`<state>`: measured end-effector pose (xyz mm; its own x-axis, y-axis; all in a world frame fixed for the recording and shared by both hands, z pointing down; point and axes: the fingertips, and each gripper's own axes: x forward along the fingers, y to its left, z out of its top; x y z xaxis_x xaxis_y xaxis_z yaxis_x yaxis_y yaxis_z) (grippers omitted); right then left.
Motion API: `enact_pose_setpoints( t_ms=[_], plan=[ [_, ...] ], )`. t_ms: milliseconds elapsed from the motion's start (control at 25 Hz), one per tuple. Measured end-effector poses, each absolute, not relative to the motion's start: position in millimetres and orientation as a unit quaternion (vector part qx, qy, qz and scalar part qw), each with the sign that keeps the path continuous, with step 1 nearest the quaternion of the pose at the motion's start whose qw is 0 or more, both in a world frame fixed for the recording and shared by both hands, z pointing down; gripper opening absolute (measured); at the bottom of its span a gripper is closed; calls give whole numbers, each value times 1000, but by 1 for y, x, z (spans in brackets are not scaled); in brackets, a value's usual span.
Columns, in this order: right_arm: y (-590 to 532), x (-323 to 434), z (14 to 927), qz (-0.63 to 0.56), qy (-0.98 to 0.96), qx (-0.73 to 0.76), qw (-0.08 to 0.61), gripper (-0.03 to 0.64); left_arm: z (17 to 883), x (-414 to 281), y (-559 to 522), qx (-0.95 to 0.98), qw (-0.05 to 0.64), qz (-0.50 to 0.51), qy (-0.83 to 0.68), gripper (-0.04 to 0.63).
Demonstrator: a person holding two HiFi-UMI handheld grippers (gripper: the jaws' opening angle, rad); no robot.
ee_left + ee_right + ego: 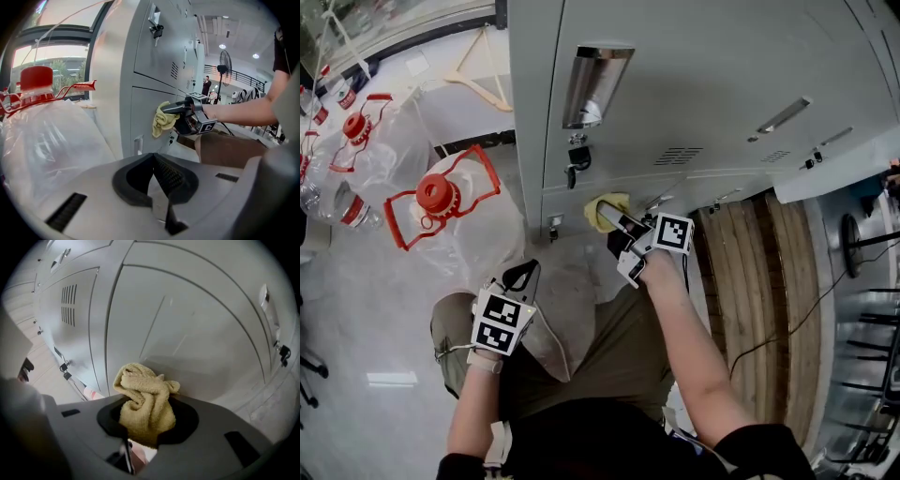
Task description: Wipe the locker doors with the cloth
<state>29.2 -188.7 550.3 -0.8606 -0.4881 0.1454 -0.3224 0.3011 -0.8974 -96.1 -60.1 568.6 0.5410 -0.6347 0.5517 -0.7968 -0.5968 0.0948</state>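
A bunched yellow cloth (pixel 144 401) is clamped in my right gripper (pixel 617 223), which is shut on it. The cloth (pixel 607 210) presses against a low grey locker door (pixel 609 192); the left gripper view shows the cloth (pixel 162 120) against that door (pixel 147 115) too. Close ahead in the right gripper view is the same grey door panel (pixel 187 333). My left gripper (pixel 521 277) hangs back by the person's knee, away from the lockers, its jaws shut (pixel 157 180) with nothing between them.
Large clear water bottles with red caps and handles (pixel 436 197) stand on the floor left of the lockers. A key and lock (pixel 577 159) hang on the upper door. A wooden pallet (pixel 769 272) and a cable lie to the right.
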Motion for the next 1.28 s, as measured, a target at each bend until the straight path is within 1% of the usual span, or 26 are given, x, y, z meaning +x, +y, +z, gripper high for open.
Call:
enact_pose_setpoints(
  t_ms=[440, 640, 960, 1080, 1280],
  plan=[
    [-169, -55, 562, -549, 812, -185, 75, 127, 574, -106, -56, 857, 173, 252, -415, 9],
    [-162, -78, 568, -567, 802, -168, 81, 127, 577, -105, -55, 856, 172, 258, -413, 9],
    [-159, -83, 569, -567, 808, -142, 77, 127, 582, -102, -55, 854, 173, 268, -411, 9],
    [-160, -74, 574, -566, 809, -146, 63, 127, 583, -99, -55, 854, 173, 271, -410, 9],
    [-167, -52, 581, -572, 802, -162, 57, 127, 586, -95, -55, 853, 169, 279, -408, 9]
  ],
)
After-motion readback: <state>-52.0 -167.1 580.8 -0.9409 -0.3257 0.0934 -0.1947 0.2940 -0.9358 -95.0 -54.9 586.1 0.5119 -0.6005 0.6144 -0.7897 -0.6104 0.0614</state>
